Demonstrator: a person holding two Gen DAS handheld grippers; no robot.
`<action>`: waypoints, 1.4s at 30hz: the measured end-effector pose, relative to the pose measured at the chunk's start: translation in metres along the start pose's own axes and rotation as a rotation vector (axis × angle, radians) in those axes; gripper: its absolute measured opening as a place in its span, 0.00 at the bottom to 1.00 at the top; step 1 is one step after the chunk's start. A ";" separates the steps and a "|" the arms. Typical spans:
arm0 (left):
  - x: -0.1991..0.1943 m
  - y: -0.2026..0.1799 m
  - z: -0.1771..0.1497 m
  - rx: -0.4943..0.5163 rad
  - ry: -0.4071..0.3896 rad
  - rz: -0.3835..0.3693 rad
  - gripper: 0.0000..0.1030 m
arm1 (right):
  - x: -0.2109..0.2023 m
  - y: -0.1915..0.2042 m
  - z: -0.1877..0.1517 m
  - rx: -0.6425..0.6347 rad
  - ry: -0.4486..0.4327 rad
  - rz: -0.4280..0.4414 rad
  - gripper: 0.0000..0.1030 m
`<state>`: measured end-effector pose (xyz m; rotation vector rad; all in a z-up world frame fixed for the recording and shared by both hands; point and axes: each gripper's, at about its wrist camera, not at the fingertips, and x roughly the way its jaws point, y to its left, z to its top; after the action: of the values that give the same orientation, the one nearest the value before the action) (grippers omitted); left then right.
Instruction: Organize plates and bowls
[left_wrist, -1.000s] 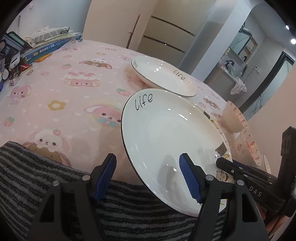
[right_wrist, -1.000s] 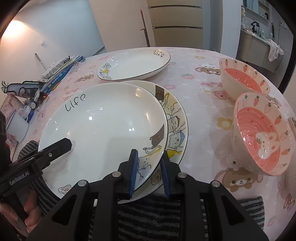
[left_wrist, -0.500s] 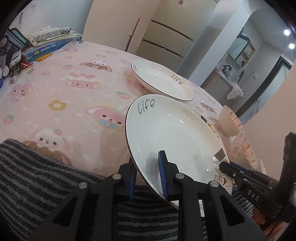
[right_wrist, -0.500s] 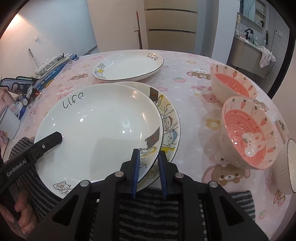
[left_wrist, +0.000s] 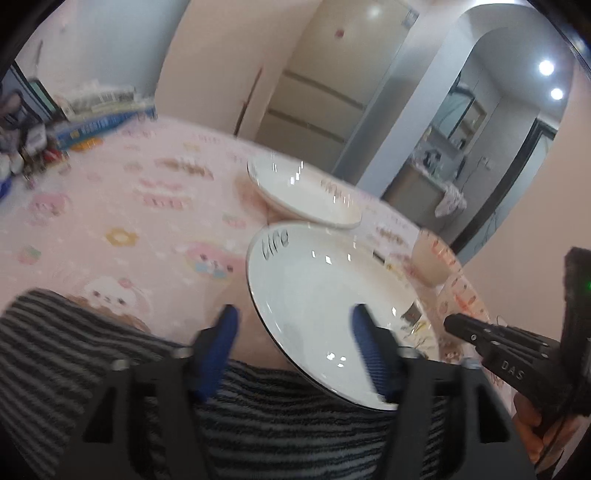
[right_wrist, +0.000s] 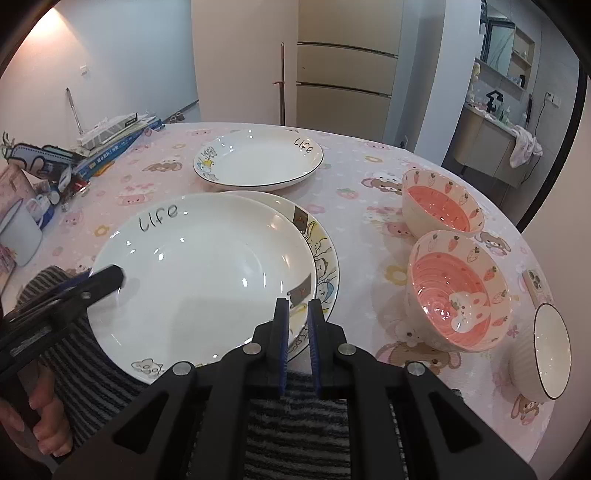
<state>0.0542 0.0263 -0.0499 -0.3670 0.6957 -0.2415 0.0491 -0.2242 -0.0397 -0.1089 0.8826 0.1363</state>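
A white "Life" plate lies on top of a cartoon-print plate near the table's front edge; it also shows in the left wrist view. My right gripper is shut on the near rim of the stacked plates; which plate it pinches is unclear. My left gripper is open, its jaws wide on either side of the white plate's left rim. A second "Life" plate sits farther back. Two pink bowls stand at the right.
A small white ribbed bowl and a phone lie at the far right edge. Books, clutter and a white mug fill the left side. A striped grey cloth covers the near table edge.
My left gripper opened from its grip on the white plate's rim and pulled back slightly. My right gripper stayed shut; its view rose and pulled back a little.
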 end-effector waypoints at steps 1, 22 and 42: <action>-0.007 -0.002 0.001 0.017 -0.019 0.010 0.71 | -0.002 -0.003 0.002 0.008 0.001 0.013 0.10; -0.123 -0.063 0.087 0.295 -0.405 0.146 1.00 | -0.069 -0.051 0.060 0.117 -0.234 0.138 0.43; -0.056 -0.089 0.231 0.196 -0.342 0.184 1.00 | -0.078 -0.068 0.203 0.336 -0.397 0.309 0.51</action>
<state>0.1575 0.0218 0.1819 -0.1493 0.3617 -0.0674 0.1660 -0.2664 0.1519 0.3605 0.5103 0.2845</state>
